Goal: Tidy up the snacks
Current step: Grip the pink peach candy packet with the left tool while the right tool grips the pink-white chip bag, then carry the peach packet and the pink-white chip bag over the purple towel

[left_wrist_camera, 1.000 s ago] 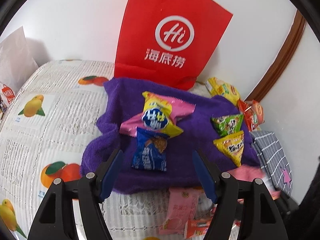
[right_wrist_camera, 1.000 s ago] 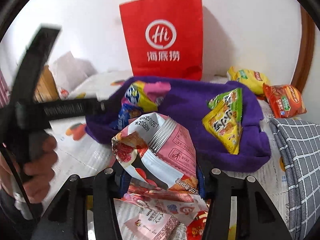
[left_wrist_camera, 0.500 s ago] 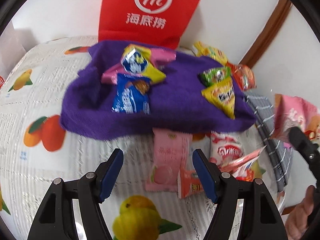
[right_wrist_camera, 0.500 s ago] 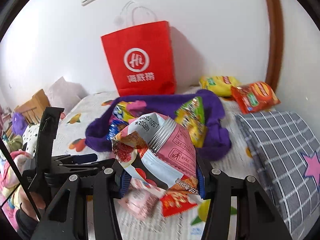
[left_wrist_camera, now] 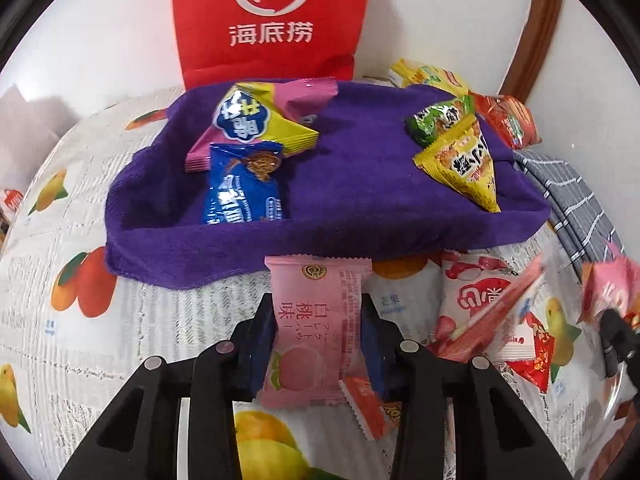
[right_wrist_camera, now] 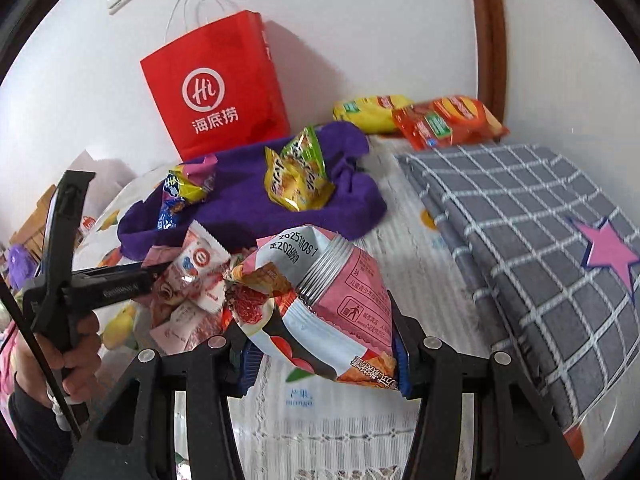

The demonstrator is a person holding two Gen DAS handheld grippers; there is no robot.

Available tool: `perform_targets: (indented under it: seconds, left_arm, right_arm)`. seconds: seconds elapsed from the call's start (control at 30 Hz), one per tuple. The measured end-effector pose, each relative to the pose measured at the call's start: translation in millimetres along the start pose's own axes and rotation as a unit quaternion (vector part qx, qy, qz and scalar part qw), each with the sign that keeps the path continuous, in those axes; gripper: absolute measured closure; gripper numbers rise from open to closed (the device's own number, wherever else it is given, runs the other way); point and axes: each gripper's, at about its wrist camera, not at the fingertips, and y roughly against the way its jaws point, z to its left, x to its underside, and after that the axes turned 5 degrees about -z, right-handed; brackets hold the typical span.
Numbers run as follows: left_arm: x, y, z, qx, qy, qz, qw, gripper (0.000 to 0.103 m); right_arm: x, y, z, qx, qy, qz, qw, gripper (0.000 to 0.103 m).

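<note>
1. Purple towel [left_wrist_camera: 360, 200], on the bed against the red paper bag [left_wrist_camera: 272, 20] at the wall: sorting area, already stocked. Left group: blue packet [left_wrist_camera: 244, 192], yellow-and-blue packet [left_wrist_camera: 256, 120] and a pink wrapper beneath it. Right group: yellow triangular packet [left_wrist_camera: 468, 168] and green triangular packet [left_wrist_camera: 440, 120].
2. Pink peach-flavour packet [left_wrist_camera: 316, 332], on the fruit-print bedsheet [left_wrist_camera: 60, 340] just in front of the towel's near edge: between the blue pads of the left gripper [left_wrist_camera: 318, 344], whose jaws are closing on it; not yet lifted.
3. Pink-and-white snack bag [right_wrist_camera: 320, 308]: pinched crumpled in the right gripper [right_wrist_camera: 320, 348], held above the bedsheet, not yet placed.
4. Loose pile [left_wrist_camera: 492, 320] of red-and-white and pink packets, on the bedsheet right of the peach packet: unsorted.
5. Yellow bag [right_wrist_camera: 372, 116] and orange bag [right_wrist_camera: 448, 124], by the wall beyond the checked pillow [right_wrist_camera: 540, 260]: off the towel.
6. Status, judged: roughly half done; two packets in hand, pile remaining.
</note>
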Motion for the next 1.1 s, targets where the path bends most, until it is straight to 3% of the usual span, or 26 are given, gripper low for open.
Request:
perform_targets:
  seconds: [0.3,0.6,0.8,1.1]
  left_arm:
    - [2,30,28,-0.015,0.016,0.003,0.9998,0.069]
    - [9,68,55,-0.003,0.021,-0.018,0.9996,0.069]
    - [0,84,55,0.018,0.012,-0.031,0.9993,0.069]
    - [-43,98,49,0.025,-0.01,-0.053,0.9982,0.069]
  right_arm:
    - [15,3,6,0.002,0.019,0.015,1.0,0.052]
    - [17,15,10,-0.007,-0.013,0.015,1.0,0.052]
    - [-6,21,24,-0.01,-0.014,0.004,1.0,0.052]
    - [-59,12,54,-0.013,-0.007,-0.019,1.0,0.052]
